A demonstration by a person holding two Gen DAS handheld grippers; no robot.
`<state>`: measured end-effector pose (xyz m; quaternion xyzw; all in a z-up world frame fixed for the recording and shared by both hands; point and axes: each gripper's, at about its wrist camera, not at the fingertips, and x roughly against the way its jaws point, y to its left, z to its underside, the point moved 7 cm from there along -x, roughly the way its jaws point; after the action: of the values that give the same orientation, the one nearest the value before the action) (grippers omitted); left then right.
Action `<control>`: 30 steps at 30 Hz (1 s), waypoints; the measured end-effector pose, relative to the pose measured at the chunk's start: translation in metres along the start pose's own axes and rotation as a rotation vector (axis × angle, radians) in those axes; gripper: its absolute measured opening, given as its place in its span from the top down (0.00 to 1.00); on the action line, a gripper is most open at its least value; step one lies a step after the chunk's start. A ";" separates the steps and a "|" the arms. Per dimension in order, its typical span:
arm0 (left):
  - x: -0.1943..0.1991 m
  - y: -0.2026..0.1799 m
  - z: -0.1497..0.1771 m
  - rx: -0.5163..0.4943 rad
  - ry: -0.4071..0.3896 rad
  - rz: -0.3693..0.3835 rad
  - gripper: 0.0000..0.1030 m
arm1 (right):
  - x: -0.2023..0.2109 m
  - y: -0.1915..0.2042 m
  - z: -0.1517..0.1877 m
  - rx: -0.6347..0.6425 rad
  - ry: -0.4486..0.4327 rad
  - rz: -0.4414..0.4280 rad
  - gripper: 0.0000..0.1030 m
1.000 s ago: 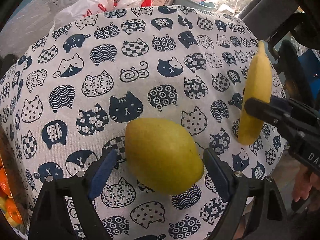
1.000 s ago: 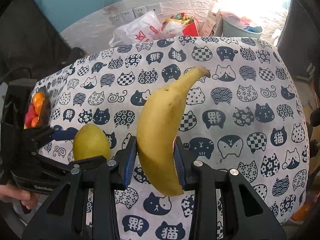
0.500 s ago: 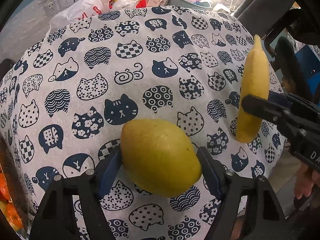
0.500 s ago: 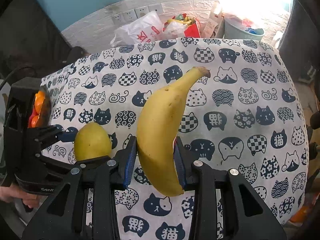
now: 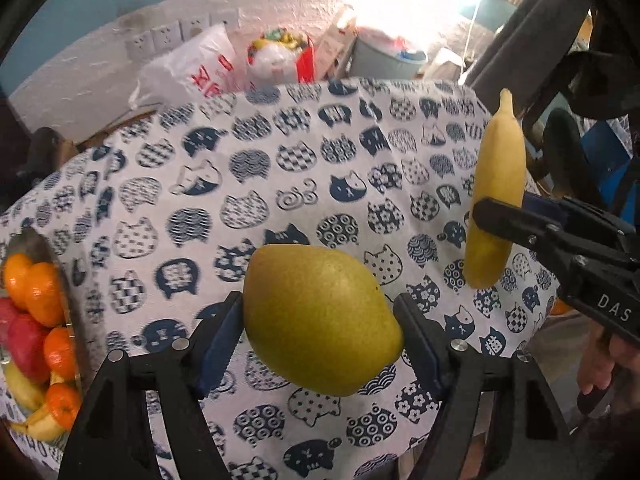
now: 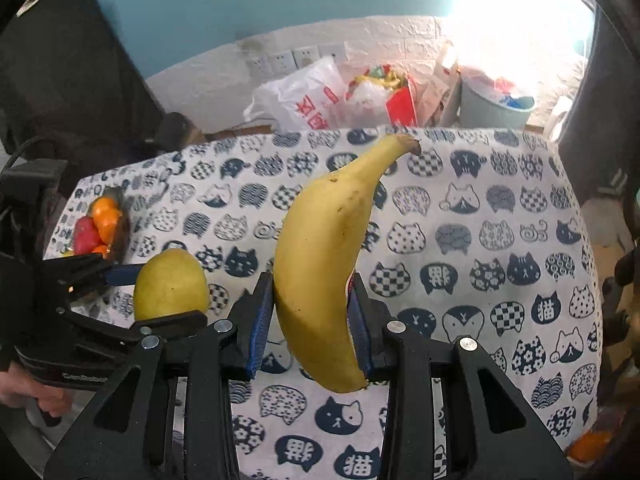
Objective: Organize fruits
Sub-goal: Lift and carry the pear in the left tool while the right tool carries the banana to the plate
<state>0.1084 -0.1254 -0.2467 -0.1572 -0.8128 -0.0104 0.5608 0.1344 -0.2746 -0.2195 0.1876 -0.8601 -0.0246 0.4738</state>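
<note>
My left gripper (image 5: 320,326) is shut on a yellow-green pear (image 5: 320,318) and holds it above the cat-print tablecloth (image 5: 280,176). The pear also shows in the right wrist view (image 6: 170,284), with the left gripper (image 6: 132,296) around it. My right gripper (image 6: 310,320) is shut on a yellow banana (image 6: 324,264), held upright above the table. The banana also shows at the right of the left wrist view (image 5: 496,196), pinched by the right gripper (image 5: 504,216). A fruit bowl (image 5: 74,320) with oranges, a red fruit and bananas sits at the table's left edge; it also shows in the right wrist view (image 6: 120,236).
Beyond the table's far edge are a white plastic bag (image 6: 304,100), a red bag (image 6: 400,100) and a grey bin (image 6: 492,108) against a wall with sockets. A dark chair (image 5: 560,60) stands at the right. An orange object (image 6: 588,446) lies low at the right.
My left gripper has closed on the pear and lifted it off the cloth. Both views have tilted up, so the wall and the fruit bowl show more. The banana stays gripped.
</note>
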 end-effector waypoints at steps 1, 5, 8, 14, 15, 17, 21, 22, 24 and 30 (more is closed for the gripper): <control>0.006 0.003 0.000 -0.001 -0.013 -0.007 0.25 | 0.002 0.004 -0.002 0.006 -0.007 -0.004 0.67; 0.028 0.016 -0.001 0.013 -0.056 -0.027 0.25 | 0.009 0.021 -0.008 0.032 -0.026 -0.019 0.67; 0.044 0.028 0.002 0.041 -0.076 -0.028 0.26 | 0.013 0.035 -0.013 0.049 -0.036 -0.037 0.67; 0.067 0.054 0.005 0.094 -0.118 -0.054 0.26 | 0.016 0.062 -0.023 0.082 -0.052 -0.069 0.67; 0.069 0.057 0.005 0.100 -0.124 -0.060 0.26 | 0.016 0.067 -0.024 0.085 -0.053 -0.074 0.67; 0.077 0.069 0.007 0.124 -0.140 -0.067 0.26 | 0.014 0.077 -0.027 0.093 -0.055 -0.087 0.67; 0.089 0.094 0.015 0.176 -0.158 -0.083 0.26 | 0.009 0.099 -0.033 0.105 -0.050 -0.116 0.67; 0.092 0.103 0.019 0.193 -0.161 -0.089 0.26 | 0.006 0.107 -0.035 0.112 -0.047 -0.128 0.67; 0.096 0.115 0.024 0.218 -0.165 -0.097 0.26 | 0.003 0.120 -0.037 0.122 -0.045 -0.142 0.67; 0.108 0.158 0.044 0.295 -0.179 -0.133 0.26 | -0.011 0.167 -0.045 0.161 -0.025 -0.199 0.67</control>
<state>0.0757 0.0598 -0.1893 -0.0194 -0.8608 0.0857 0.5014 0.1267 -0.1093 -0.1666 0.3091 -0.8422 -0.0048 0.4417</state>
